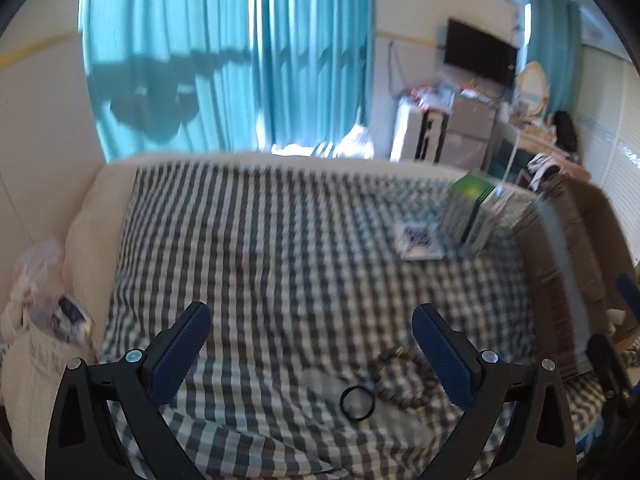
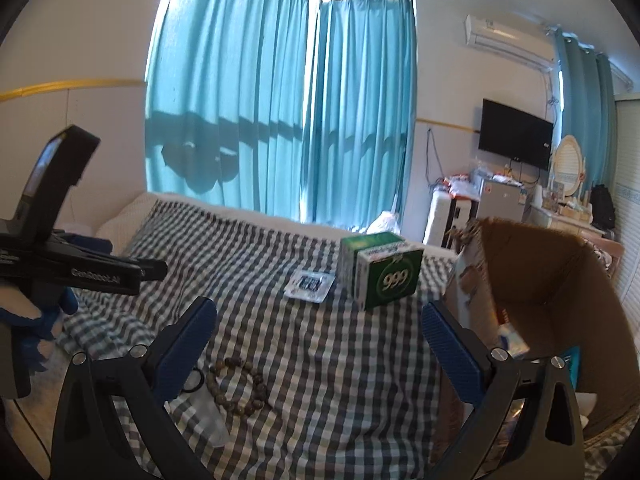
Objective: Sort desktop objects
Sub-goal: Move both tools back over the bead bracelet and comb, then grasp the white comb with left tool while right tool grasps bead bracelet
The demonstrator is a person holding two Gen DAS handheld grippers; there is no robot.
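Observation:
On the checked cloth (image 1: 280,240) lie a brown bead bracelet (image 1: 394,384), a small black ring (image 1: 357,403) beside it, a flat white packet (image 1: 420,240) and green "999" boxes (image 1: 472,208). My left gripper (image 1: 312,328) is open and empty, hovering just behind the bracelet and ring. In the right wrist view the bracelet (image 2: 238,386), the ring (image 2: 193,382), the packet (image 2: 310,285) and the green boxes (image 2: 380,270) show. My right gripper (image 2: 320,320) is open and empty above the cloth, beside the cardboard box (image 2: 560,280).
The open cardboard box stands at the right edge of the cloth and holds some items; it also shows in the left wrist view (image 1: 568,240). The left gripper's body (image 2: 60,264) is at the left. A plastic bag (image 1: 44,292) lies left of the bed. Curtains hang behind.

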